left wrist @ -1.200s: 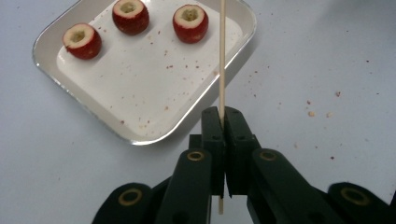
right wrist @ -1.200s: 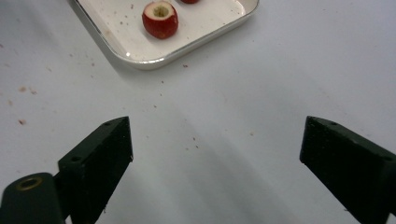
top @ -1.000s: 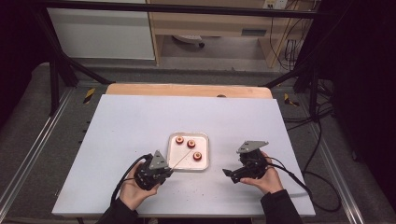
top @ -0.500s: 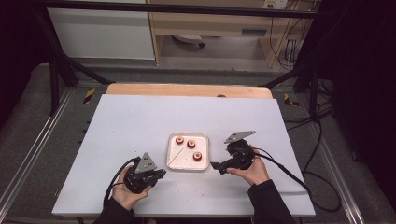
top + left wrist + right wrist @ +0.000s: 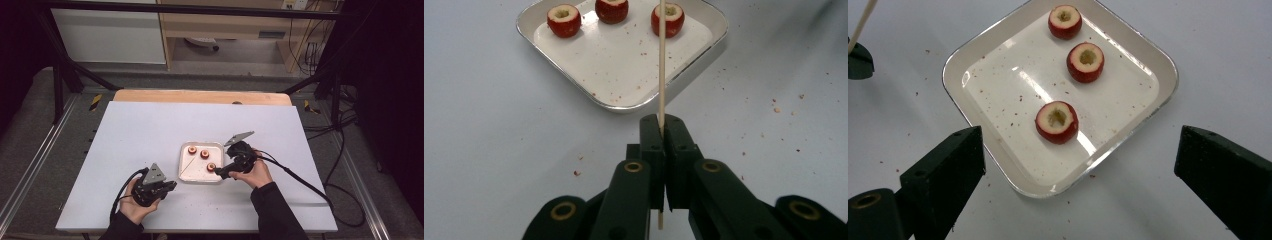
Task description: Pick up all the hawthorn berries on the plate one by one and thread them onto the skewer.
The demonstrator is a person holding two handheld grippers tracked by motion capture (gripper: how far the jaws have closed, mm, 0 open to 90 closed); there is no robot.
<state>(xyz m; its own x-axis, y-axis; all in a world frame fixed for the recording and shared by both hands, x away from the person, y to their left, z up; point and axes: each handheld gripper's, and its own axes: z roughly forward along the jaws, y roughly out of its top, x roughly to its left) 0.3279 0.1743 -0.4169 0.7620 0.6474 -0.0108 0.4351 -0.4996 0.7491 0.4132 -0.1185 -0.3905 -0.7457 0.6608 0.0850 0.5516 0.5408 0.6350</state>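
Left gripper [image 5: 663, 131] clenched on a thin wooden skewer [image 5: 661, 60], jaws pressed together with the stick pinched between them; the skewer runs forward from the jaws out over the near rim of the tray [image 5: 704, 62]. In the high view this gripper [image 5: 167, 185] sits low-left of the tray [image 5: 184, 176], well back from it. Right gripper [image 5: 1078, 165] released, jaws spread wide, hovering over the tray's [image 5: 1168, 65] near corner with the closest hawthorn fruit [image 5: 1057, 121] roughly between them. High view puts the right gripper [image 5: 220, 173] at the tray's right edge, just beside a fruit [image 5: 211, 166].

Three cored red fruits in the white tray: nearest one plus two more [image 5: 1085, 61] [image 5: 1065, 21] in a row behind it. Red crumbs scattered on tray floor and on the white table [image 5: 140, 135].

Changes: a second ago both grippers were level with each other near the tray's bottom edge, the left one right against its left corner. Left has since pulled back and down toward the table's near edge, skewer in its grip. Right has moved up and in, now over the tray. Tray and fruits unmoved.

Likely meaning: left holds the stick ready, right is lining up to pick a fruit for threading. No fruit grasped yet, none on the skewer.
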